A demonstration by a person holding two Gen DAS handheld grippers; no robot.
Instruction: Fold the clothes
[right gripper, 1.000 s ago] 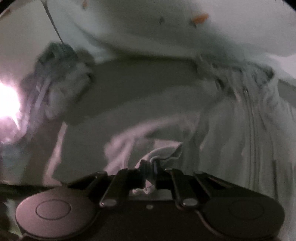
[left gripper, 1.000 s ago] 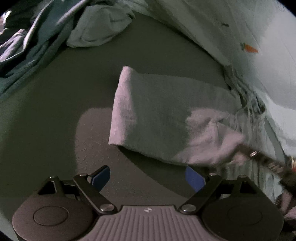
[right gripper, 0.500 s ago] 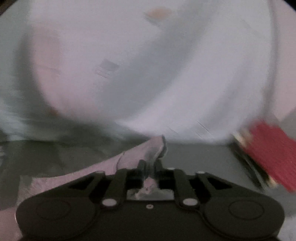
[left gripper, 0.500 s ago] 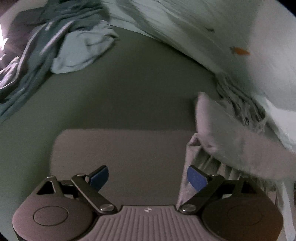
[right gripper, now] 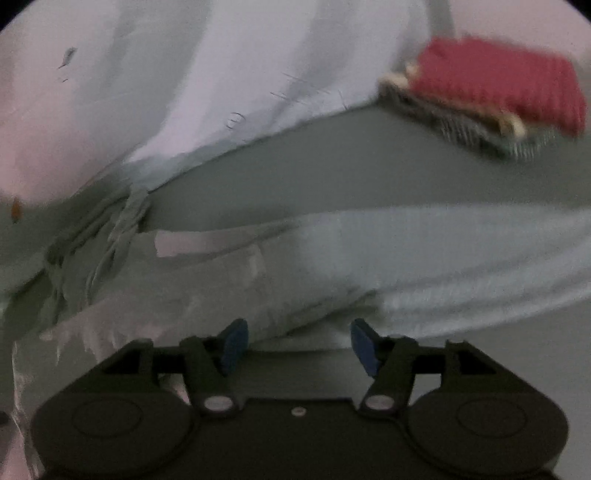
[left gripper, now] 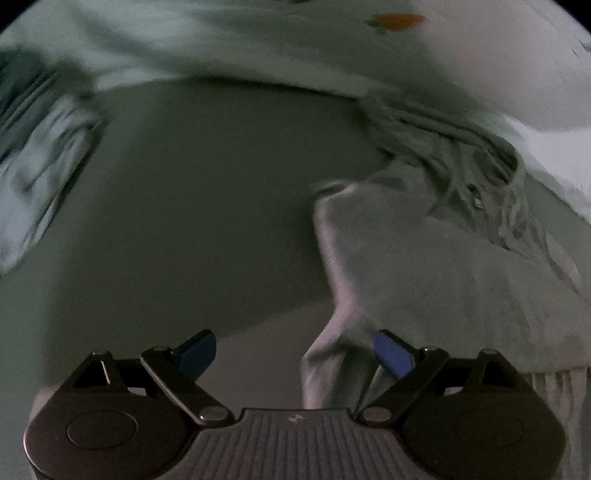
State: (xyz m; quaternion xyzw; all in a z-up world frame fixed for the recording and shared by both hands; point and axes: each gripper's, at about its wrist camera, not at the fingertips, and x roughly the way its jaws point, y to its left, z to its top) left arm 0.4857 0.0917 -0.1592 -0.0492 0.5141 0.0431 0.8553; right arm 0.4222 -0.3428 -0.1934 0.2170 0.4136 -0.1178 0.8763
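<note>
Left wrist view: the left tool (left gripper: 295, 350) stands wide, its blue pads (left gripper: 393, 353) apart with nothing pressed between them. The folded pale garment (left gripper: 424, 266) lies at the right of the frame on the grey-green bed surface (left gripper: 203, 203); its lower corner hangs down into the gap near the right pad, but contact with that pad cannot be confirmed. The garment rests partly against a rumpled grey-green garment (left gripper: 461, 155) at upper right, which suggests a set-down zone for finished items beside that pile. A heap of unfolded clothes (left gripper: 33, 155) sits blurred at the left edge, well apart from the folded piece. A white bedcover with an orange print (left gripper: 395, 20) spans the top of the frame.

Right wrist view: the right tool (right gripper: 299, 343) has its jaws opening; no cloth is gripped between the pads. The folded pale garment (right gripper: 424, 266) lies directly ahead of the pads, across the middle of the frame, consistent with a release onto the bed. The rumpled grey-green garment (right gripper: 92, 240) appears at centre left. A red knitted item on a stack (right gripper: 498, 85) sits at upper right, well apart.
</note>
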